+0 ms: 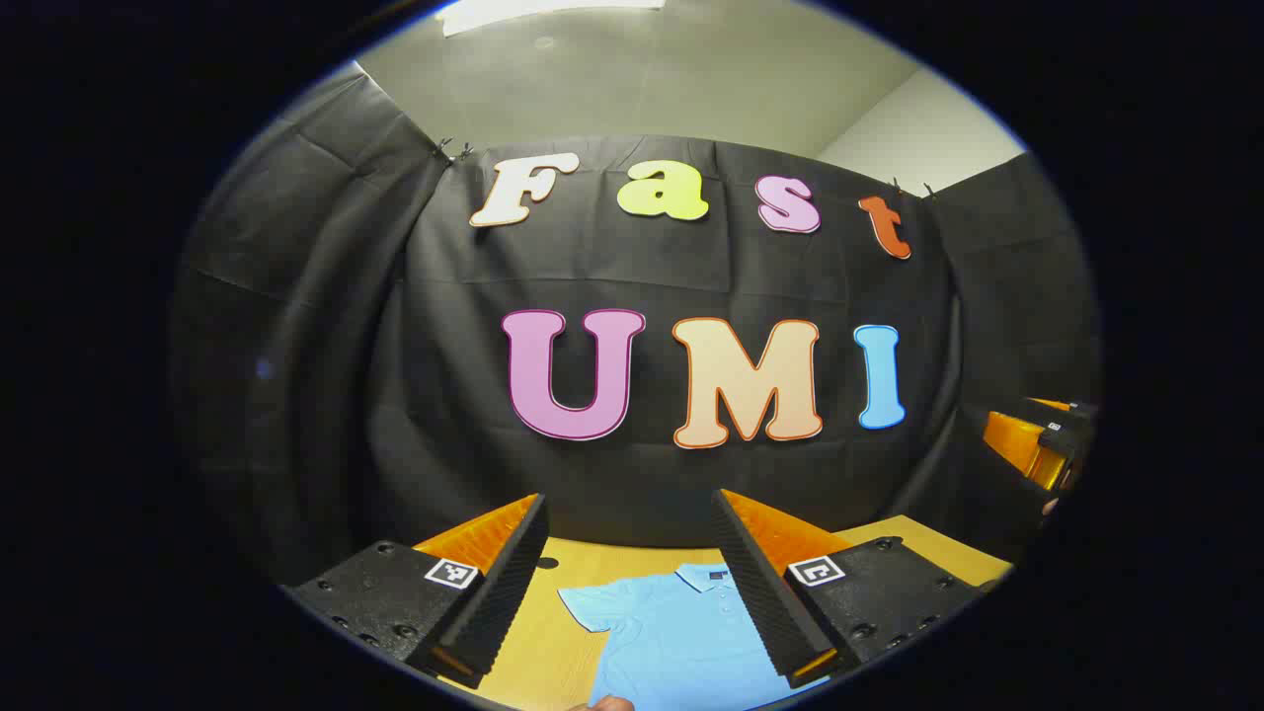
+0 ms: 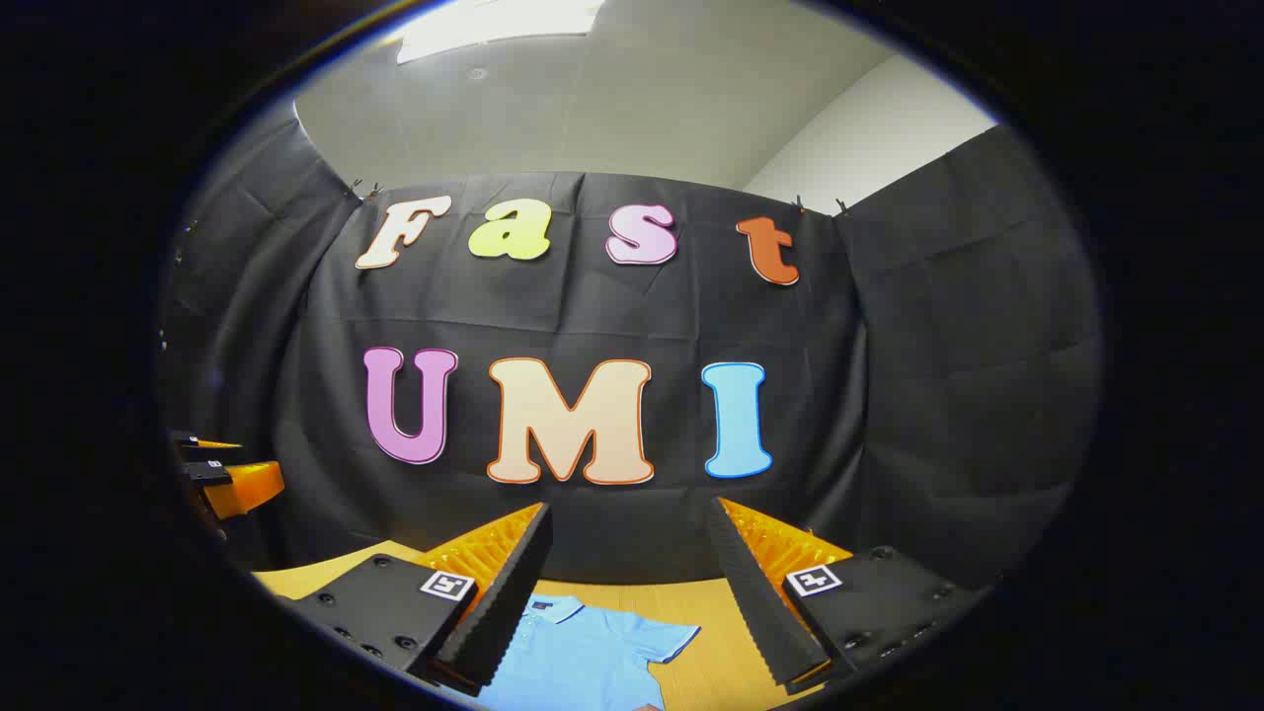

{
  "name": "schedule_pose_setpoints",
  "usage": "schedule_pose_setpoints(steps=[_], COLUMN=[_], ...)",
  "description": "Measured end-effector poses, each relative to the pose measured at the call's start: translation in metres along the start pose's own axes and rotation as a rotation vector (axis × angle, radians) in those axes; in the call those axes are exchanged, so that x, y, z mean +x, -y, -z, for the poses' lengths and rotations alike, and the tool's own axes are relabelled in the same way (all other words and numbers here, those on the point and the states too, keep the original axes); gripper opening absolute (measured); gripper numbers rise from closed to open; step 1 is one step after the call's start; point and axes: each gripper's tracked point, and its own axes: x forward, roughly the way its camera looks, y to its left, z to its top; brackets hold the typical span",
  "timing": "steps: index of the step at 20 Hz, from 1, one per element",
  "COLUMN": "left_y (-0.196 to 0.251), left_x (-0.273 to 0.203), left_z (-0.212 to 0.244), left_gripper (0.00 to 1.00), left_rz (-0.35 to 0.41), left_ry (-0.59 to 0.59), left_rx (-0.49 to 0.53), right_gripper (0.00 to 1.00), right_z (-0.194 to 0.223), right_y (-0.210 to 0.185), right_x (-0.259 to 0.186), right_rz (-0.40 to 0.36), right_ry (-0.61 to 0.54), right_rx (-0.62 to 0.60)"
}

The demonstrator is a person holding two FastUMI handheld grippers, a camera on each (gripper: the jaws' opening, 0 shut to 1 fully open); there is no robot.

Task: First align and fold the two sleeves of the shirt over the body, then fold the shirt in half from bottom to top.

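Left hand-held gripper: fingers spread wide, released, nothing between them. It hangs above the table, apart from the cloth, pointing at the booth's back wall.

Right hand-held gripper: same state, fingers wide apart, gripping nothing, held above the table and aimed at the back wall.

Cross-views: in the left gripper view the right hand-held gripper sits at the far right edge, partly cut off. In the right gripper view the left one sits at the far left edge, also partly cut off.

Shirt: light blue polo, lying flat on the wooden table below both hand-held grippers, collar toward the back wall. In the left gripper view one short sleeve is spread out to the side, unfolded. In the right gripper view the other sleeve is spread out to the opposite side, also unfolded. Lower part of the shirt runs out of view at the bottom.

A bit of a hand shows at the bottom edge of the left gripper view, by the shirt.
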Motion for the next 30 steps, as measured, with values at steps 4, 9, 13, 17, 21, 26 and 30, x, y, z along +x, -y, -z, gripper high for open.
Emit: schedule_pose_setpoints(steps=[4,9,13,17,21,26,30], left_y=[-0.001,-0.003,-0.006,-0.006,-0.003,0.001,0.000], left_x=[0.001,0.004,0.006,0.008,0.011,0.014,0.014], left_z=[-0.003,-0.002,0.002,0.003,0.000,-0.004,-0.005], left_gripper=[0.98,0.97,0.97,0.98,0.98,0.97,0.99], left_rz=[-0.003,-0.007,-0.010,-0.011,-0.014,-0.031,-0.068], left_ry=[0.007,0.004,-0.008,-0.005,-0.002,0.003,-0.001], left_rx=[0.005,0.001,0.000,0.005,0.005,0.023,0.038], right_gripper=[0.98,0.98,0.98,0.99,0.99,0.98,0.99], right_z=[-0.001,-0.001,0.004,0.013,0.027,0.075,0.126], right_y=[-0.001,-0.007,-0.013,-0.013,-0.001,0.021,0.041], right_x=[0.003,0.007,0.009,0.018,0.046,0.095,0.123], right_rz=[-0.003,-0.013,-0.026,-0.031,-0.022,-0.019,-0.008], right_ry=[0.003,0.005,-0.002,-0.014,-0.039,-0.135,-0.249], right_rx=[-0.006,-0.015,-0.026,-0.042,-0.067,-0.088,-0.080])
